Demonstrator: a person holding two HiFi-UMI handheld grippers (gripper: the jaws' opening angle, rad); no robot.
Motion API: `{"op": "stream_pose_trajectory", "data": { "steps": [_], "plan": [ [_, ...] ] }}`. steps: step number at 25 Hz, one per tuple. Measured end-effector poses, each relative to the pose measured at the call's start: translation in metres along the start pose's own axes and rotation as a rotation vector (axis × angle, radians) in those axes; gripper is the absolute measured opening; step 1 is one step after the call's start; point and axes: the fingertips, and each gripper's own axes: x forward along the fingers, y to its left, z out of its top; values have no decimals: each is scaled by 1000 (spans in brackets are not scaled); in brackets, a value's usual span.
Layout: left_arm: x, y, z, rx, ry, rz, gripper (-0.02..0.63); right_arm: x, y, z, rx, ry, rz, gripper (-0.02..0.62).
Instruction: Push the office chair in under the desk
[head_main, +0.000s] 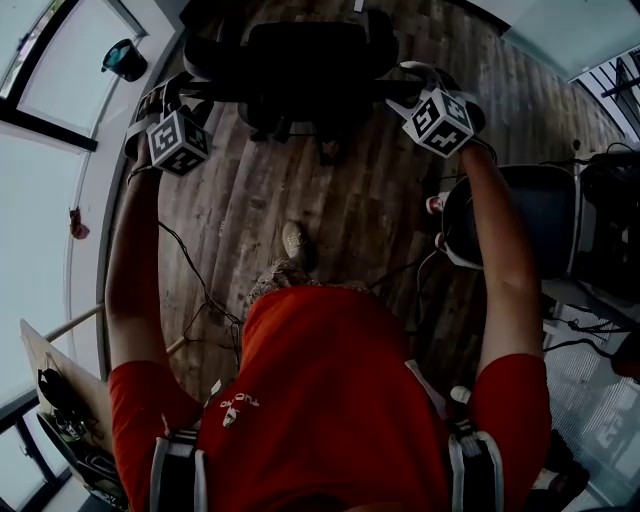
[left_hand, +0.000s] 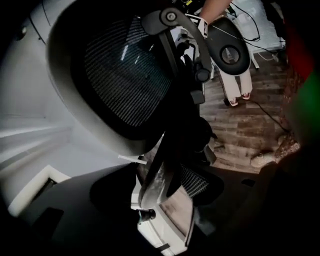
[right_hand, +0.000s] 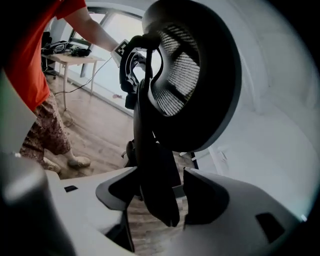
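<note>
The black office chair (head_main: 305, 60) stands at the far end of the wooden floor, seen from above. My left gripper (head_main: 165, 98) is at the chair's left side and my right gripper (head_main: 425, 85) at its right side. In the left gripper view the mesh backrest (left_hand: 120, 75) looms close. A grey edge of the chair's frame (left_hand: 155, 175) lies between the open jaws of the left gripper (left_hand: 170, 197). In the right gripper view the black frame bar (right_hand: 155, 170) hangs between the open jaws of the right gripper (right_hand: 157, 192), with a gap on its right. Whether the pale surface (head_main: 570, 30) is the desk, I cannot tell.
A second chair with a dark seat and white shell (head_main: 520, 220) stands at the right. Cables (head_main: 200, 290) trail over the floor by my shoe (head_main: 295, 240). A small table with gear (head_main: 60, 400) is at the lower left, below bright windows (head_main: 40, 70).
</note>
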Motion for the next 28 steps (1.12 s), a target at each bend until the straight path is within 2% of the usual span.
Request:
{"op": "stream_pose_trajectory", "data": {
  "steps": [5,9,12,18,22,28],
  "plan": [
    [25,-4,-4,96,35,-85,272,21,2,-8,-30,58,92,272],
    [40,-11,0,140,23,-152,251,34,8,-12,-64,88,147,271],
    [44,-9,3,172,5,-159,201,32,11,-7,-102,78,162,219],
    [53,-10,0,196,-19,-192,150,34,7,-3,-195,38,149,190],
    [60,-8,4,208,-35,-179,143,40,3,-9,-189,44,173,179],
    [98,9,1,199,-25,-175,141,76,-26,-17,-162,72,187,175]
  ]
}}
